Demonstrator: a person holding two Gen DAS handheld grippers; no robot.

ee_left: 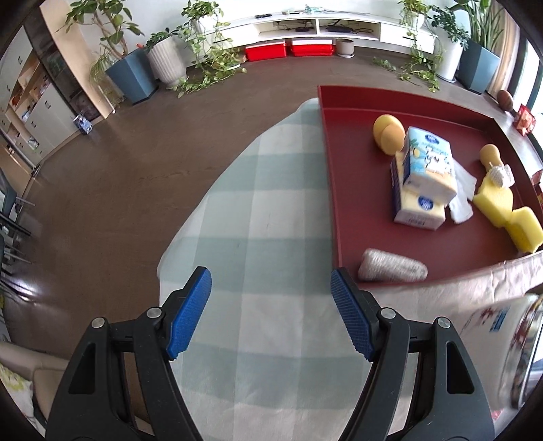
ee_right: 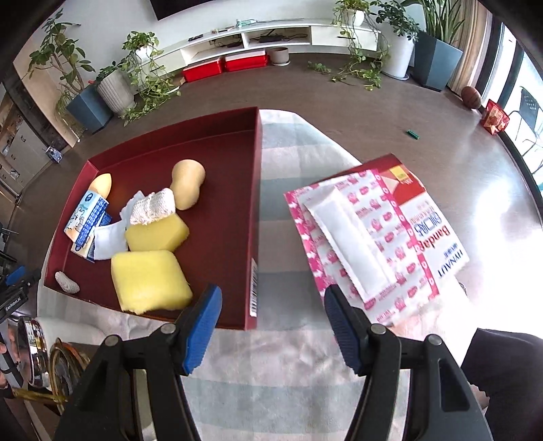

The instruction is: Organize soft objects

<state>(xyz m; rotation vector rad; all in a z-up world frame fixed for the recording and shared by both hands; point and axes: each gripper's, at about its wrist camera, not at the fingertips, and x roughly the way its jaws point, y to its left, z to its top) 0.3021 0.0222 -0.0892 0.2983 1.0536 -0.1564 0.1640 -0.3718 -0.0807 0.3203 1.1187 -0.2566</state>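
Observation:
A dark red tray [ee_left: 359, 217] [ee_right: 224, 163] sits on a checked cloth [ee_left: 264, 210] [ee_right: 288, 366]. In it lie two yellow sponges [ee_right: 151, 281] [ee_left: 509, 212], tissue packs [ee_left: 424, 169] [ee_right: 86, 224], a white knit roll [ee_right: 152, 207], tan gourd-shaped pieces [ee_right: 186, 185] [ee_left: 388, 132], white pads [ee_right: 108, 241] and a grey roll [ee_left: 390, 266] [ee_right: 67, 282]. A pink-patterned bandage pack [ee_right: 359, 244] on a red-and-white box [ee_right: 431, 224] lies right of the tray. My left gripper [ee_left: 271, 288] is open and empty over the cloth, left of the tray. My right gripper [ee_right: 273, 308] is open and empty above the tray's near right corner.
Potted plants [ee_left: 135, 74], red boxes [ee_left: 288, 49] and a white low shelf [ee_left: 322, 27] stand across the brown floor. A metal object [ee_right: 30, 352] and the other gripper [ee_right: 13, 298] sit at the lower left of the right wrist view. A basketball [ee_right: 471, 96] lies near the window.

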